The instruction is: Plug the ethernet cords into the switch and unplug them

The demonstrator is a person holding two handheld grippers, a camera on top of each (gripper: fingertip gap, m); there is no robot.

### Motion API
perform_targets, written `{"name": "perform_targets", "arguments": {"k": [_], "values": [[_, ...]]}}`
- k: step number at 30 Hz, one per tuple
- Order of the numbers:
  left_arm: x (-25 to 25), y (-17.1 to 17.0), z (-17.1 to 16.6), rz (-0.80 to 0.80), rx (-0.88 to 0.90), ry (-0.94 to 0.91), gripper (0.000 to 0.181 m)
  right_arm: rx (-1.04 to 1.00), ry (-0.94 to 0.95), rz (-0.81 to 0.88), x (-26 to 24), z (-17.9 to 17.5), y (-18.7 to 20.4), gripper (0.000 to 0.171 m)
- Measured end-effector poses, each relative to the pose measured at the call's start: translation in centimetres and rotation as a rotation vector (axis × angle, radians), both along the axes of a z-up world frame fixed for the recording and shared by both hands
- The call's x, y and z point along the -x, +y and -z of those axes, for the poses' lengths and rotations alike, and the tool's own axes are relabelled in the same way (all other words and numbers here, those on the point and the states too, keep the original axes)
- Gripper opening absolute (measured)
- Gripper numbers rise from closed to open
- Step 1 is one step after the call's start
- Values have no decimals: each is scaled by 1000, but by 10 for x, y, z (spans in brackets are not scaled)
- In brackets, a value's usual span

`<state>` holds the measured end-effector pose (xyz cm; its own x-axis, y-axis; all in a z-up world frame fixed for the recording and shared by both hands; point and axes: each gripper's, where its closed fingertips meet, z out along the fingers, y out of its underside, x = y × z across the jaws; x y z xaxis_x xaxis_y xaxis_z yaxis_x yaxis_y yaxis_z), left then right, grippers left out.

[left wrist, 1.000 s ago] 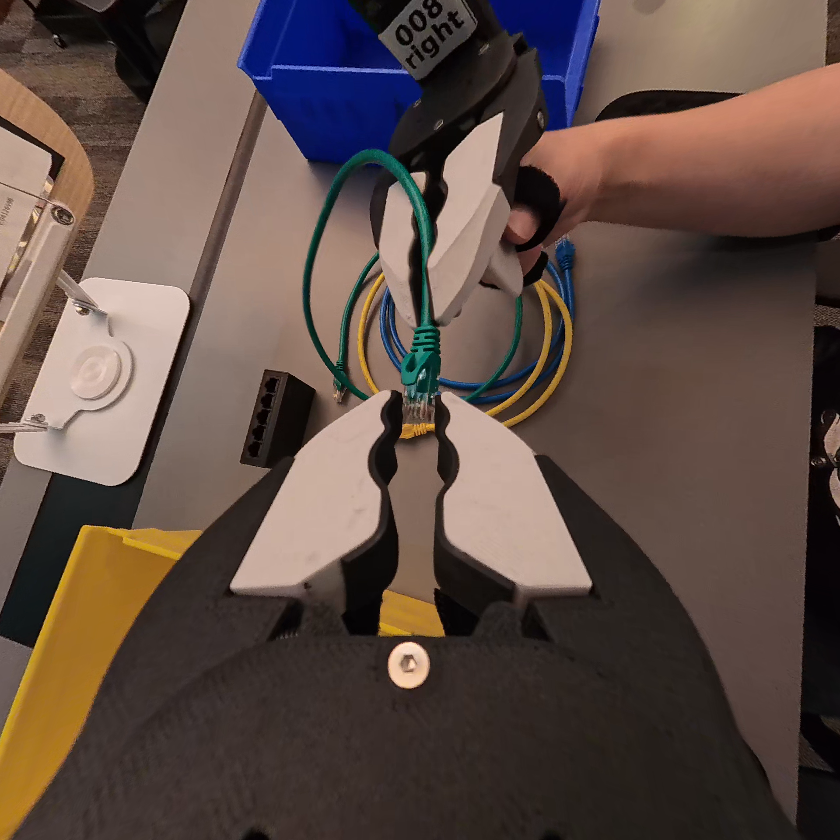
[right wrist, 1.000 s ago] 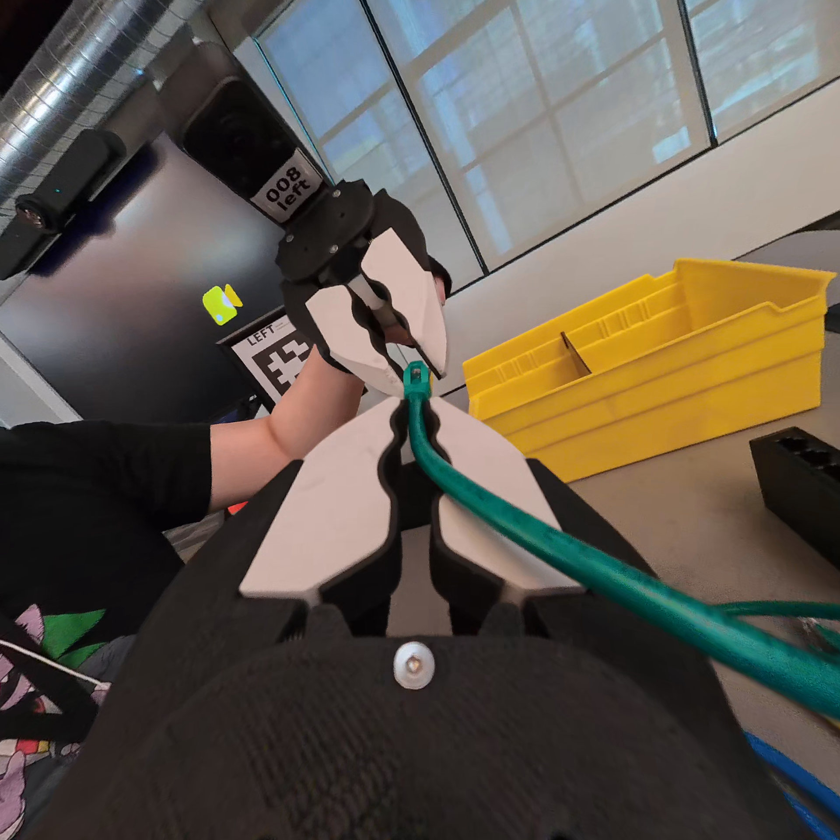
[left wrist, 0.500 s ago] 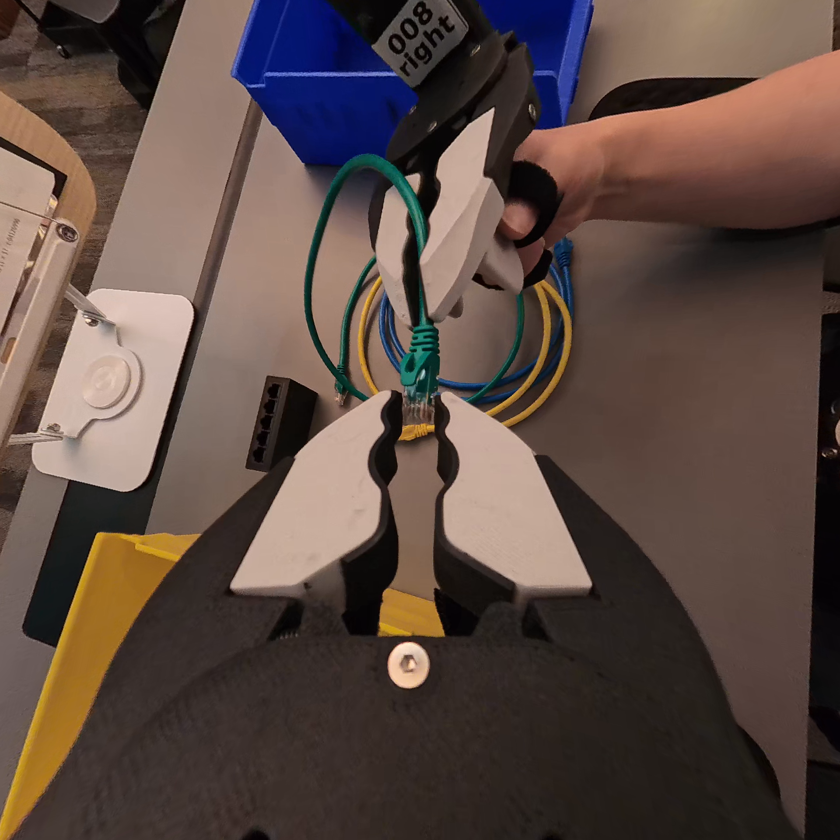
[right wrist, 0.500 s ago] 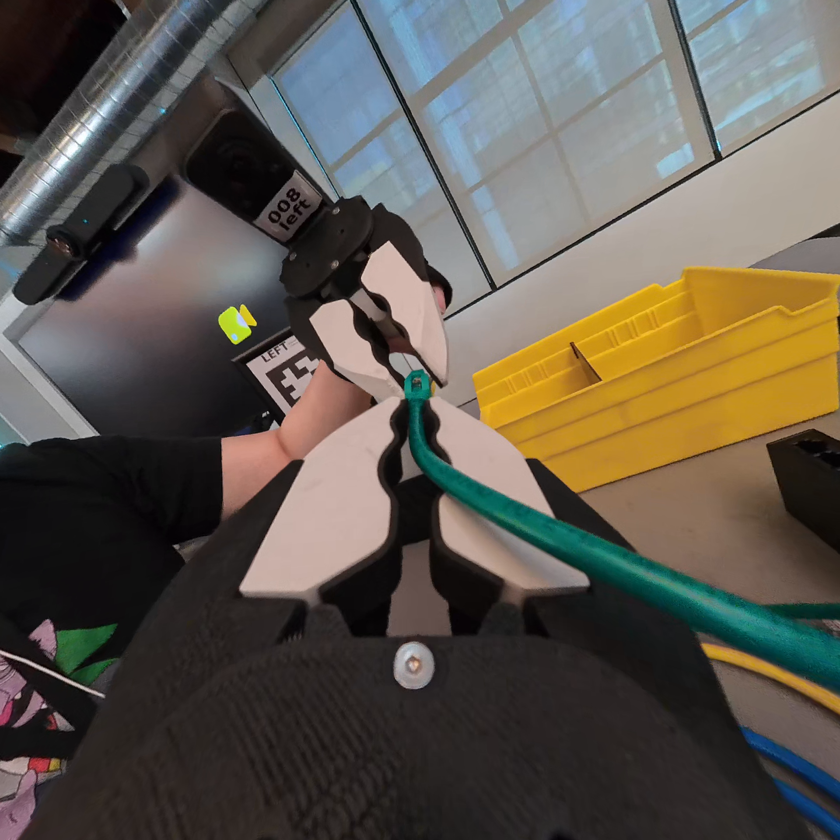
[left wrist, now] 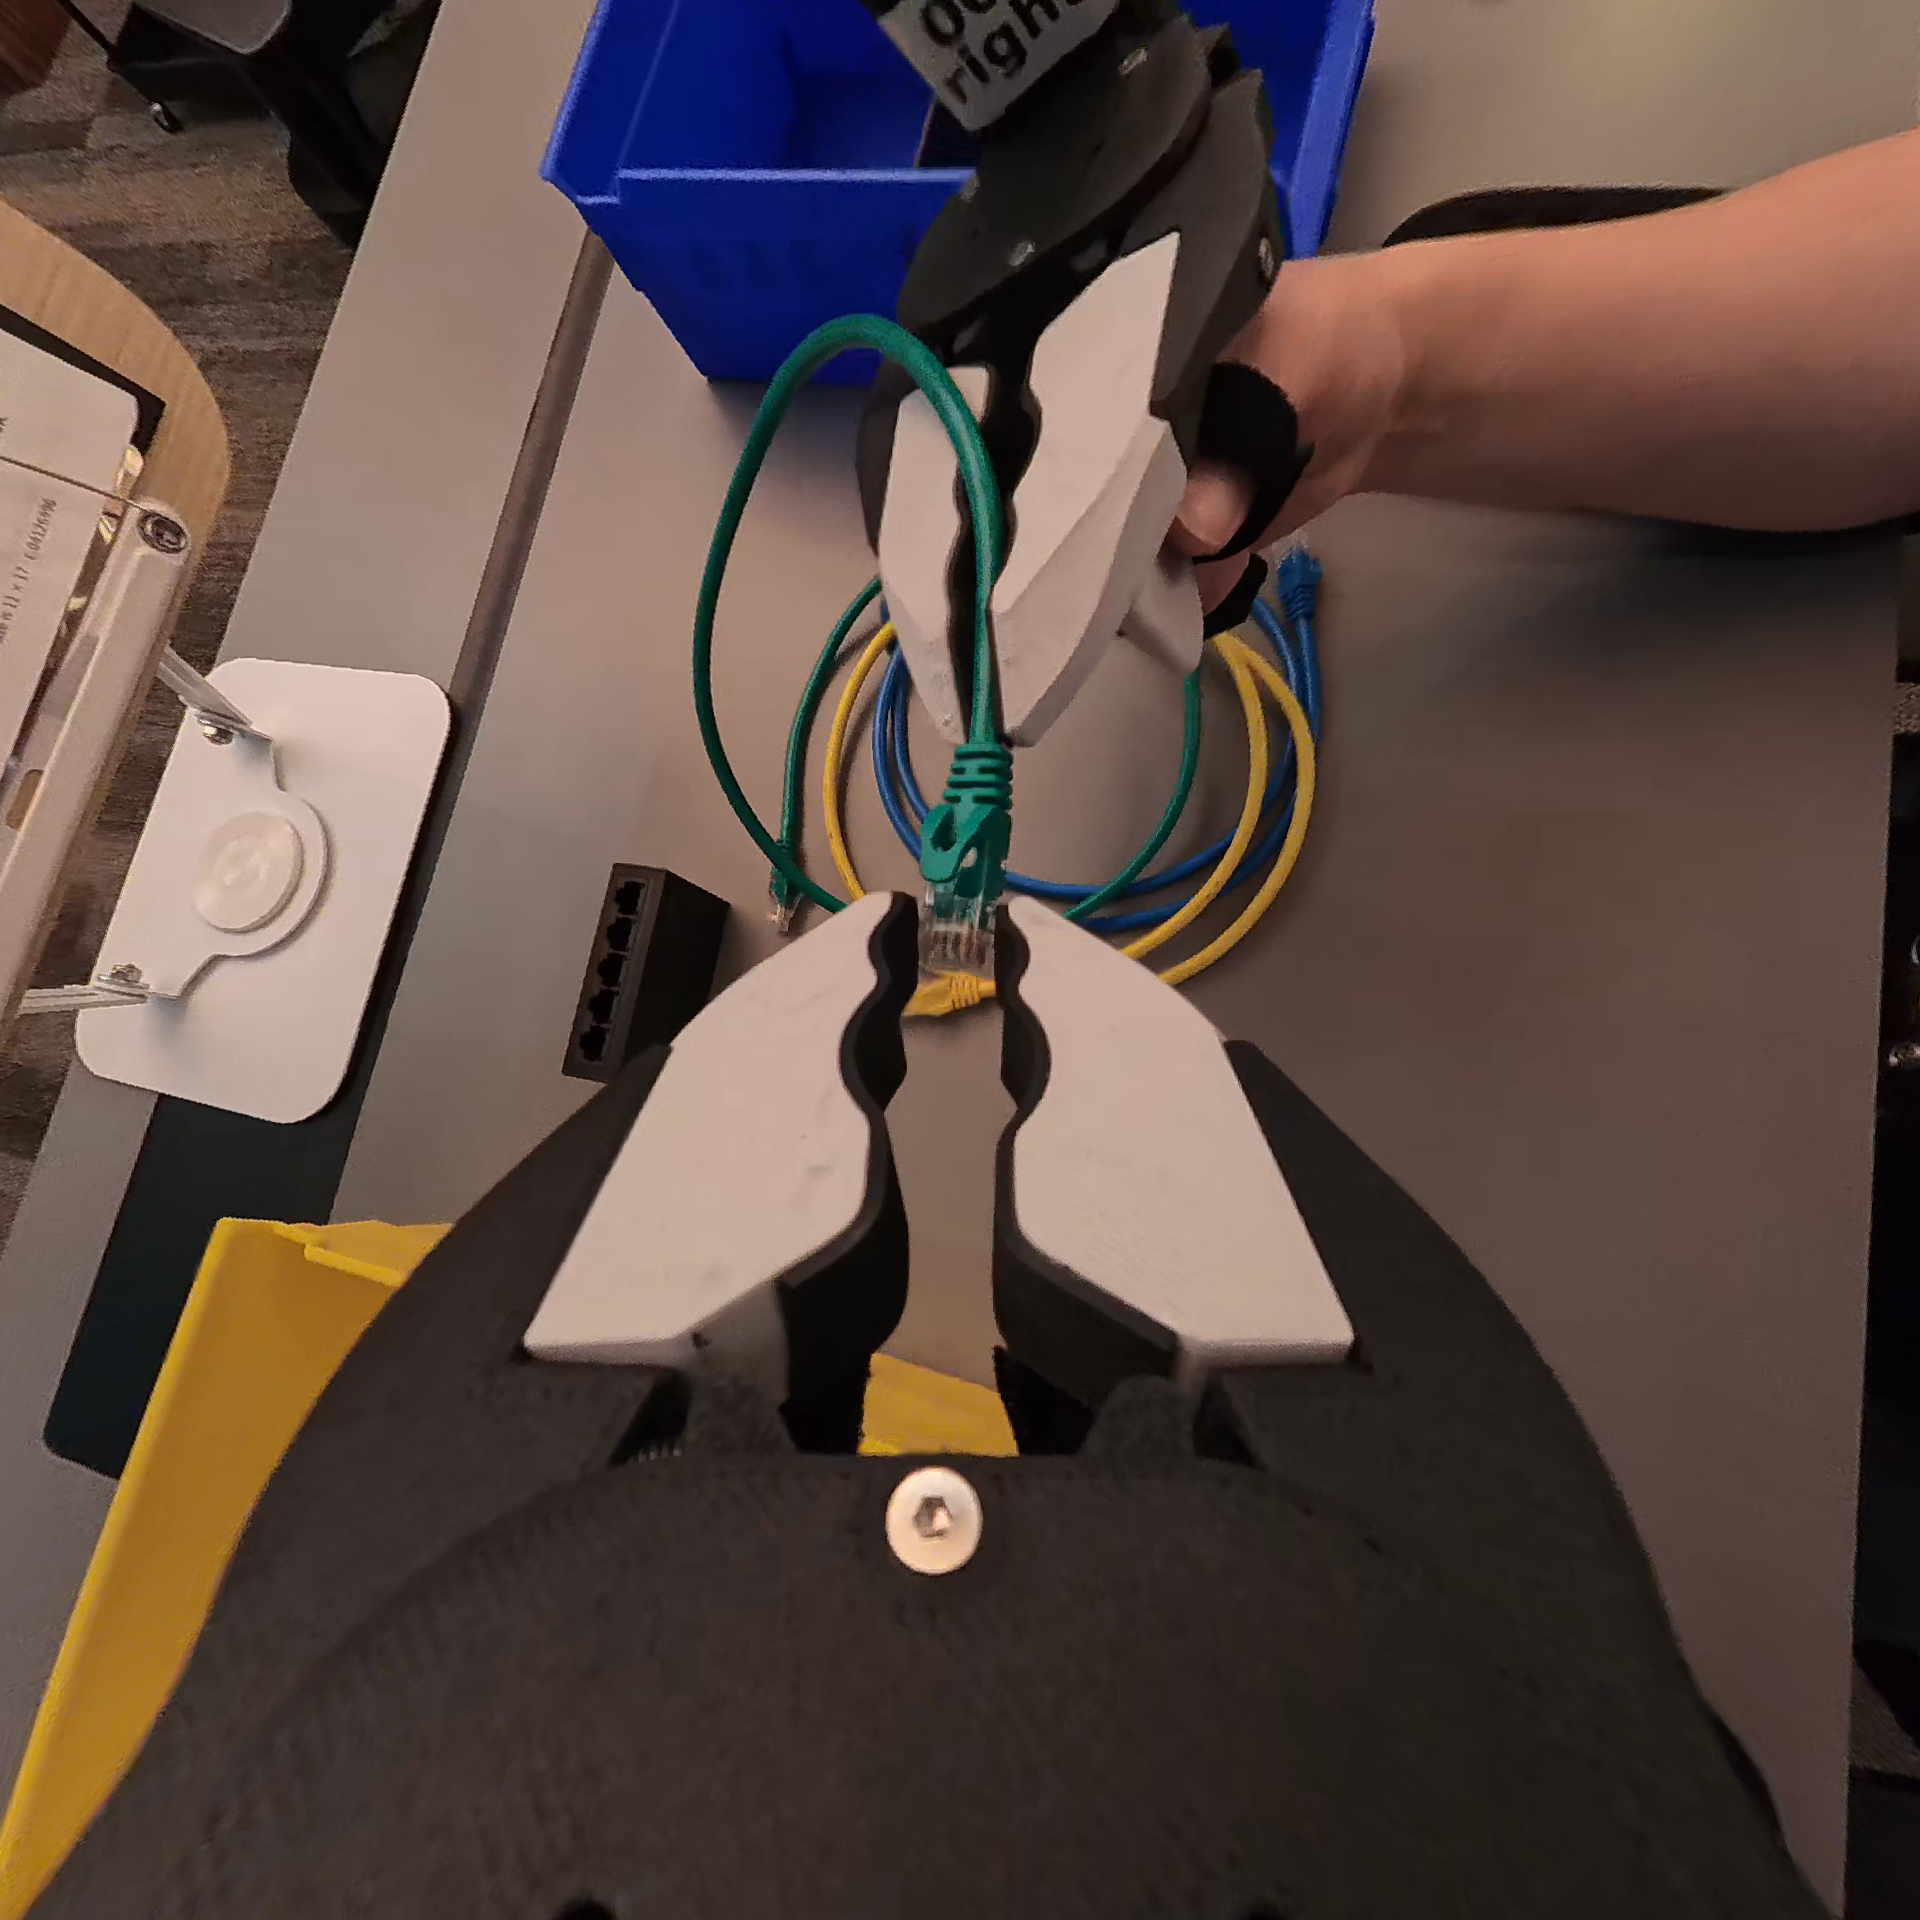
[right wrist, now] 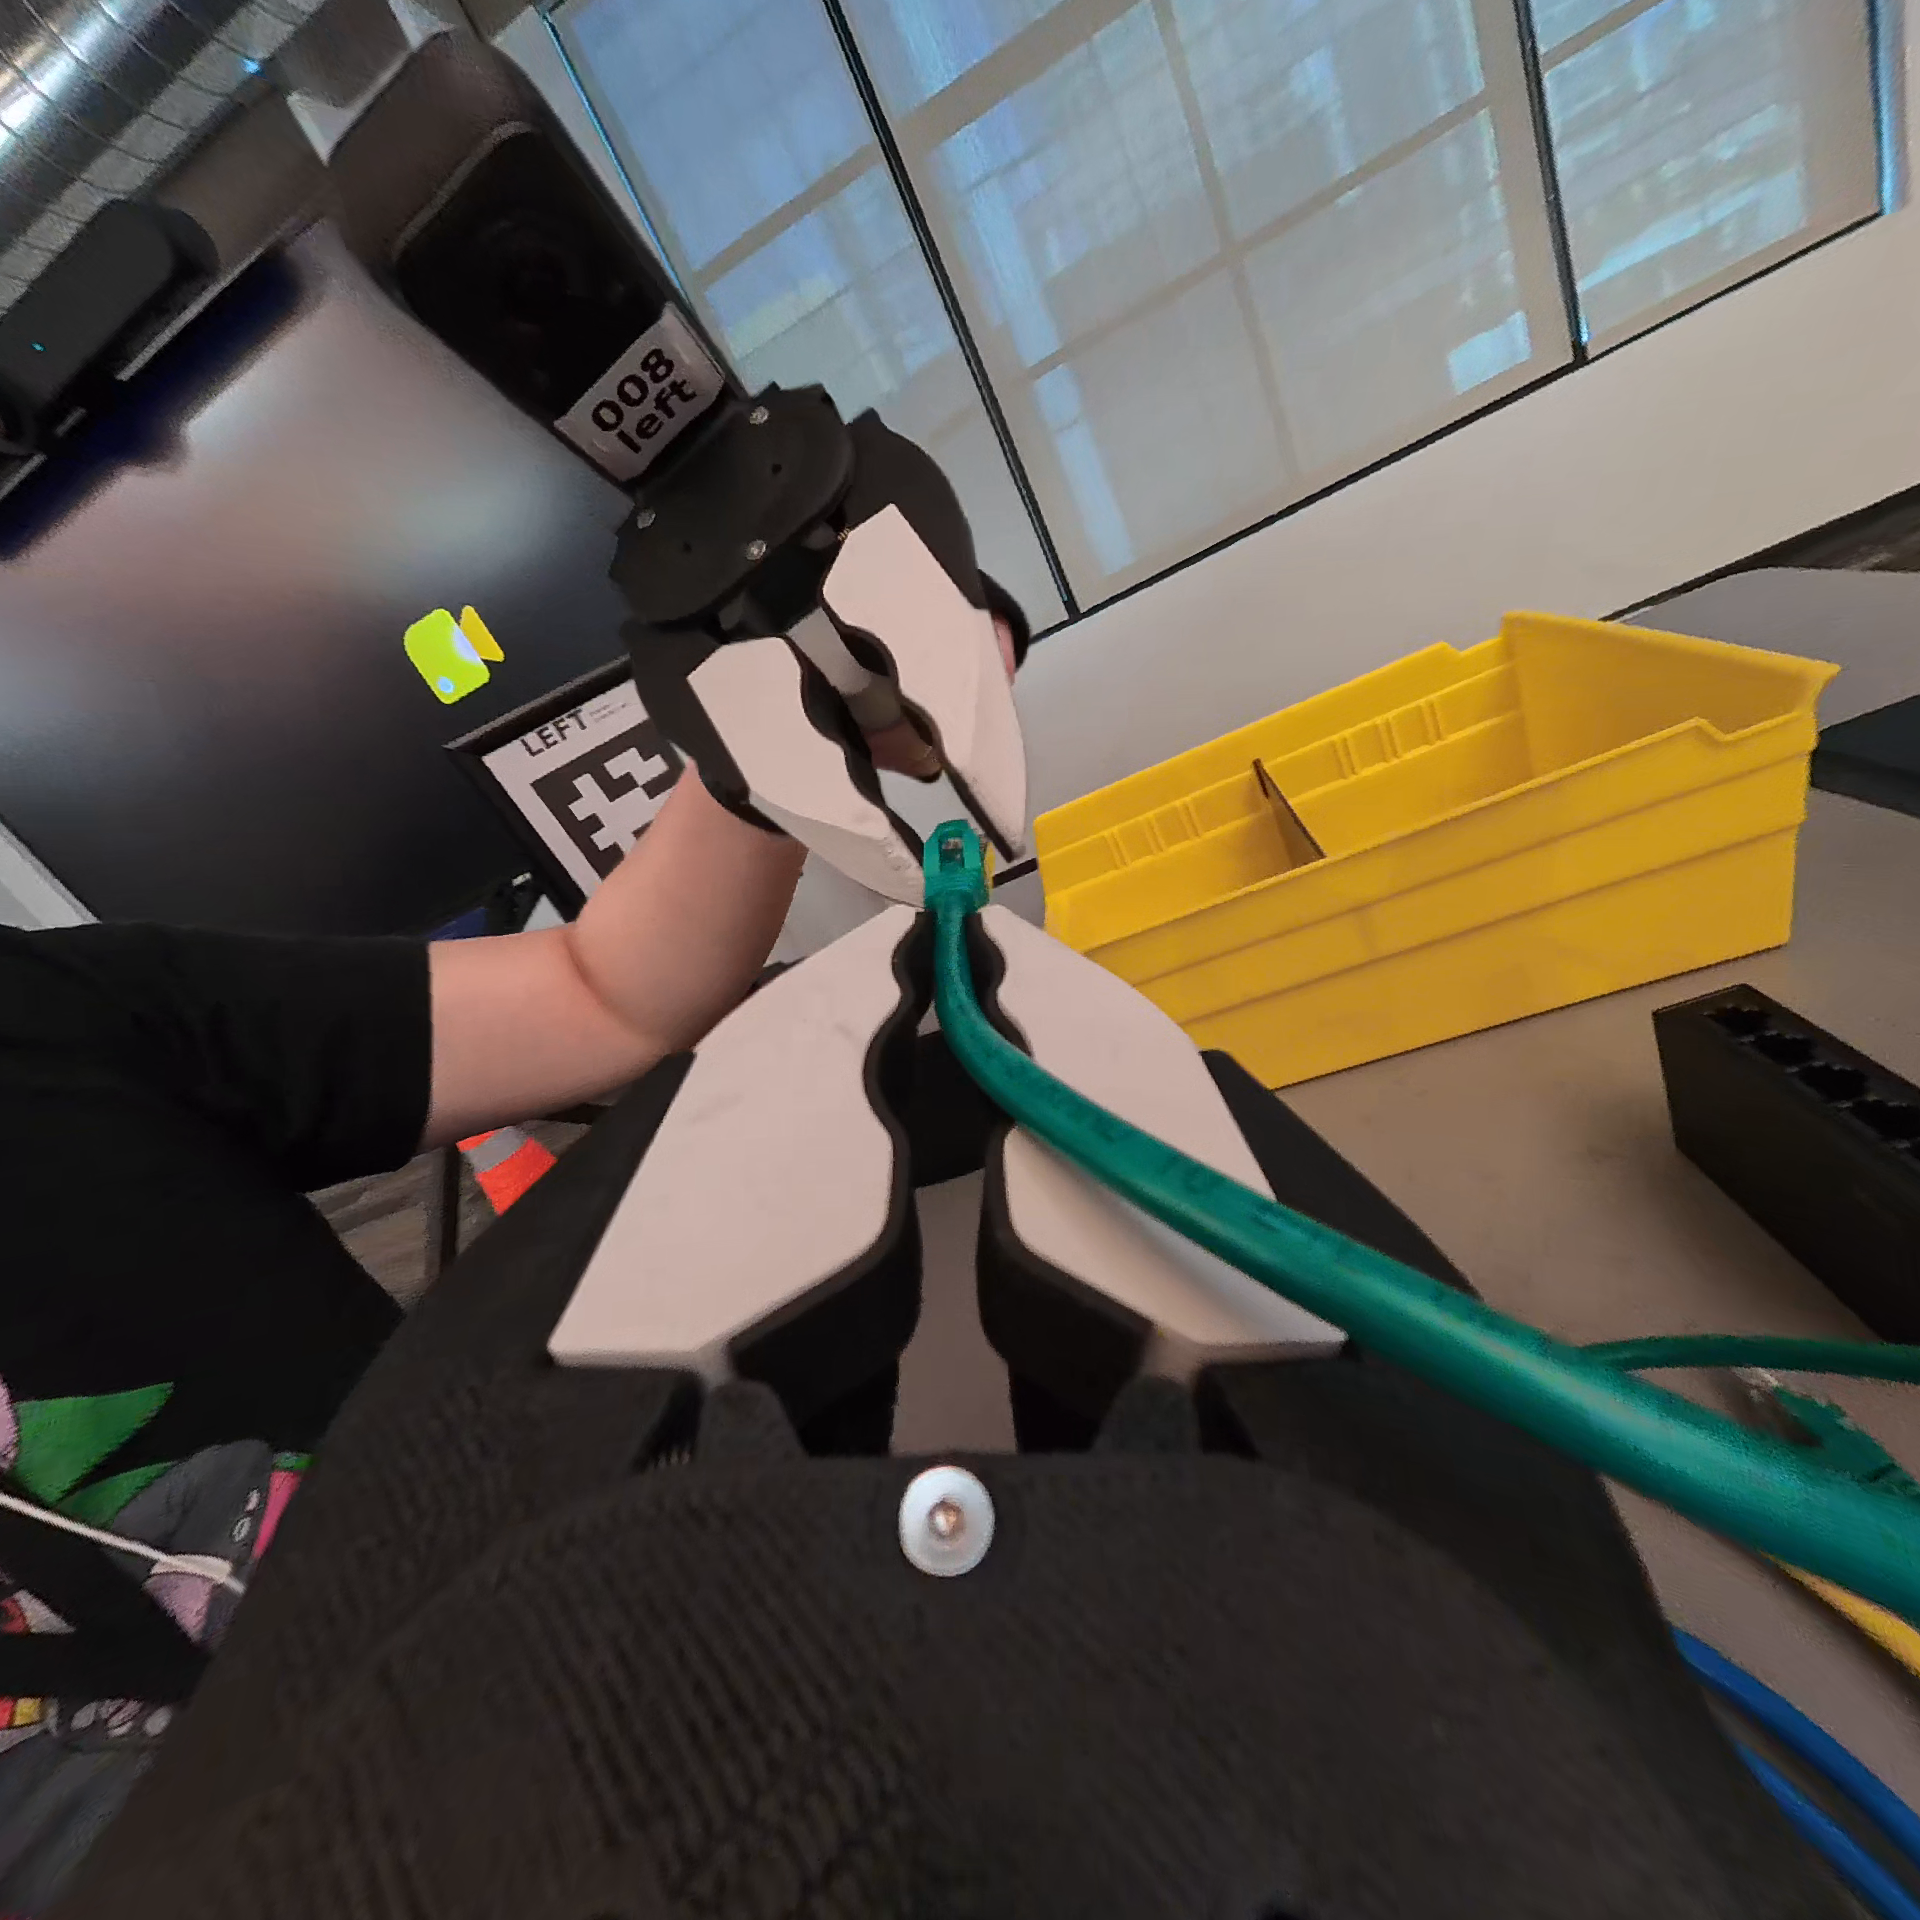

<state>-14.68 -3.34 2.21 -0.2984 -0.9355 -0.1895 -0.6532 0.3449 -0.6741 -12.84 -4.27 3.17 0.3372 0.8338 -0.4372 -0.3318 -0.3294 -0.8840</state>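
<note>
A green ethernet cord [right wrist: 1247, 1226] is held in the air between both grippers. My right gripper [right wrist: 945, 920] is shut on the cord just behind its plug [left wrist: 966, 831]. It also shows in the left wrist view [left wrist: 982, 727], pointing down at my left gripper. My left gripper [left wrist: 954, 920] is closed on the plug's clear tip, tip to tip with the right one. The black switch [left wrist: 644, 977] lies on the grey table, left of the grippers, ports facing left. The cord's other plug [left wrist: 781, 904] rests near the switch. Yellow [left wrist: 1283, 831] and blue [left wrist: 1226, 862] cords lie coiled beneath.
A blue bin [left wrist: 748, 208] stands at the far end of the table. A yellow bin [right wrist: 1455, 831] with dividers stands near the left gripper. A white stand base [left wrist: 260, 883] sits beyond the table's left edge. A person's forearms hold both grippers.
Both grippers keep the same hold on the green cord. The pair has shifted slightly over the table, and the switch shows more fully in the right wrist view.
</note>
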Motion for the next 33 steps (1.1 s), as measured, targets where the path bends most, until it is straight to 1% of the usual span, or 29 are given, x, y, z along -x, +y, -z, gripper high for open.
{"name": "perform_targets", "arguments": {"k": [1, 2, 4, 5, 6, 7, 8, 9, 10, 11, 13, 16, 18, 20, 23, 25, 28, 33], "values": [[-1, 0, -2, -11, 20, -17, 13, -11, -1, 18, -1, -2, 0, 6], [-2, 2, -5, -29, 38, -38, 17, -25, -10, 51, -4, -3, 1, 6], [-2, 11, -13, -101, 78, -108, 40, -69, -39, 123, -12, -6, 0, 6], [-3, 18, -21, -159, 116, -177, 51, -104, -50, 157, -17, -10, -3, 6], [-6, 25, -30, -225, 181, -271, 58, -141, -59, 195, -23, -16, -7, 6], [-9, 29, -38, -277, 276, -367, 58, -172, -63, 228, -30, -22, -11, 6], [-13, 32, -39, -322, 367, -442, 54, -201, -61, 245, -34, -29, -16, 6], [-17, 36, -33, -364, 419, -479, 53, -222, -53, 249, -38, -35, -21, 6], [-21, 43, -20, -422, 419, -488, 53, -236, -45, 256, -42, -40, -24, 6], [-25, 55, -4, -499, 379, -482, 57, -248, -39, 259, -45, -44, -28, 6], [-34, 73, 29, -611, 299, -455, 69, -265, -26, 257, -49, -47, -33, 6], [-44, 98, 67, -722, 163, -420, 72, -259, -15, 264, -56, -47, -34, 6], [-48, 116, 87, -782, 65, -384, 76, -257, 4, 255, -58, -48, -36, 6], [-48, 131, 99, -851, 15, -358, 82, -255, -3, 255, -58, -47, -36, 6], [-53, 143, 111, -890, 12, -331, 95, -259, -22, 258, -58, -46, -36, 6], [-57, 149, 121, -890, 41, -305, 103, -261, -16, 256, -59, -47, -37, 6], [-62, 154, 134, -877, 98, -283, 108, -251, -9, 250, -60, -46, -38, 6], [-70, 155, 145, -808, 194, -250, 104, -235, -10, 241, -59, -43, -36, 6]]}}
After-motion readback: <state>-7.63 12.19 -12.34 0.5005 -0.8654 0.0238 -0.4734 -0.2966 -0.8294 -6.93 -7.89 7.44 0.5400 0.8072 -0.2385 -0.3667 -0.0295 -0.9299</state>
